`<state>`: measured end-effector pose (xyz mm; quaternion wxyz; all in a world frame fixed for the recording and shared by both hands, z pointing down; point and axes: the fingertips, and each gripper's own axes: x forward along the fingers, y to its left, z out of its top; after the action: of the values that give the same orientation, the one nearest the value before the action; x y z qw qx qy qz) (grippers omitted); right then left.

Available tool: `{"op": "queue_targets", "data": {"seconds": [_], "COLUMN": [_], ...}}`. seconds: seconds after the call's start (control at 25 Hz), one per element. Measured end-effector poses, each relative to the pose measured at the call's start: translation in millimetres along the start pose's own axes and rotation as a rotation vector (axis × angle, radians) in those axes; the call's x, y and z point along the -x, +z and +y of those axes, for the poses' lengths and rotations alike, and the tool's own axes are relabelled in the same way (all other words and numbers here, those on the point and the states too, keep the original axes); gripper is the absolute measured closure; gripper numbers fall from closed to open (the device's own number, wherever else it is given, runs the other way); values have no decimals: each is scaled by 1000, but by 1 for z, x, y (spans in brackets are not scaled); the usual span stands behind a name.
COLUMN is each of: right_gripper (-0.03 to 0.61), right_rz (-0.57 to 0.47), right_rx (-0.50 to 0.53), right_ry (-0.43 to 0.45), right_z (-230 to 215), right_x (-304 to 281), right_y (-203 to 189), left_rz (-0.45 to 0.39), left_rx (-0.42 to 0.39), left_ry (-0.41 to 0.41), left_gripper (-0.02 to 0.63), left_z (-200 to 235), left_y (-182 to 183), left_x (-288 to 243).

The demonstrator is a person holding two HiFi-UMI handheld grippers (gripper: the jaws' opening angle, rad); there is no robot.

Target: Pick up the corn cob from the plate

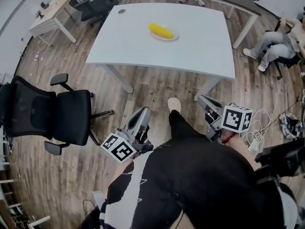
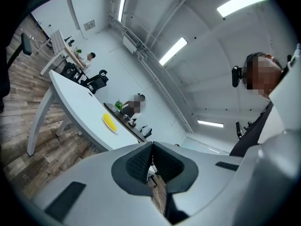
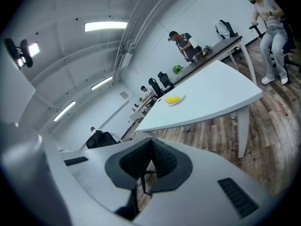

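A yellow corn cob [image 1: 160, 31] lies on a small plate [image 1: 173, 37] near the far middle of a white table [image 1: 143, 42]. It also shows as a small yellow shape, the corn cob [image 2: 110, 122] in the left gripper view and the corn cob [image 3: 172, 99] in the right gripper view. My left gripper [image 1: 142, 114] and right gripper [image 1: 203, 100] hang low near my legs, well short of the table. Each has its pads pressed together with nothing between them, as the left gripper [image 2: 151, 158] and right gripper [image 3: 151, 155] show in their own views.
A black office chair [image 1: 47, 114] stands at the left on the wooden floor. A seated person [image 1: 276, 42] is at the right, with cables [image 1: 259, 128] on the floor near my right side. More desks and chairs [image 1: 90, 1] stand beyond the table.
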<state>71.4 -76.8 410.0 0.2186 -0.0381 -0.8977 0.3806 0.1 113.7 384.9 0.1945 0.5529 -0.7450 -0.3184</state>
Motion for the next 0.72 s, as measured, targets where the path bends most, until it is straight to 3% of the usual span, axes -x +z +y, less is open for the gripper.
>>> {"op": "queue_targets", "data": {"seconds": [0.2,0.56,0.72], "right_gripper": [563,563,563], "right_rz": [24,-19,-39], "right_rx": [-10,29,55], "right_ry": [12,8,3], "right_z": [-7,-14,-22], "right_x": [-23,-66,-86], "right_y": [11,70,113], "left_rz": [-15,-76,-44], "left_rx": [-3,-1,-99], "left_ry": [9,2,-30], "left_gripper": [600,599,598], "left_z": [12,44,51], "left_y": [15,60,87], "left_x": [-10,-52,-93]}}
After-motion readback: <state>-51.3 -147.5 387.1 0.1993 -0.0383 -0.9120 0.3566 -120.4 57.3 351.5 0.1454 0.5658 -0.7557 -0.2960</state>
